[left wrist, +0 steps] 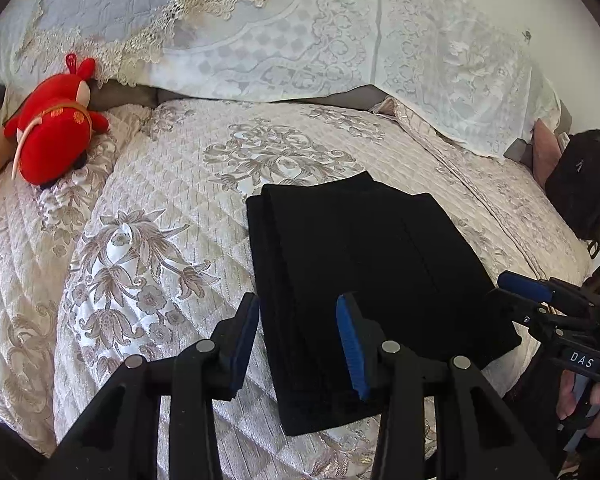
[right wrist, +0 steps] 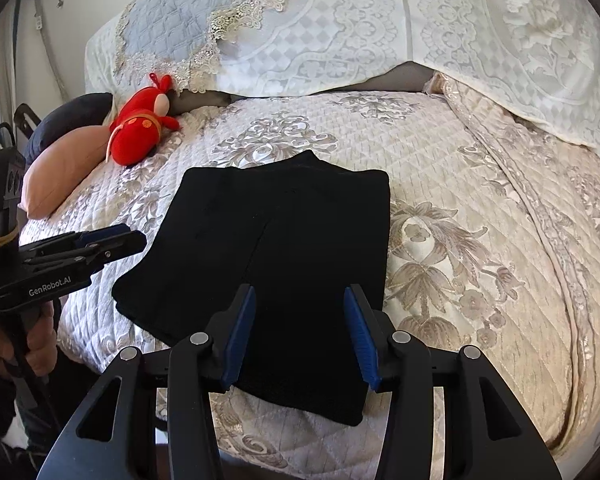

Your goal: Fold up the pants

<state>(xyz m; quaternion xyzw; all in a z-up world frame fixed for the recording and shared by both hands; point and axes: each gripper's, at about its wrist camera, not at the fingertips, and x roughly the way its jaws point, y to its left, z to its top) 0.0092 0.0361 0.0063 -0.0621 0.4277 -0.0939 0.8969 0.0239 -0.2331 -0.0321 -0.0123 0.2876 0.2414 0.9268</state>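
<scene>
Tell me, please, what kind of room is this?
Most likely a bedroom at home. The black pants lie on a quilted floral bedspread, with lace-covered pillows behind it and a red plush toy beside them.

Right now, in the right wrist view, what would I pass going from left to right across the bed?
left gripper → red plush toy → black pants → bare floral bedspread. The right gripper's own open jaws sit over the near edge of the pants, so I leave them out of the order.
</scene>
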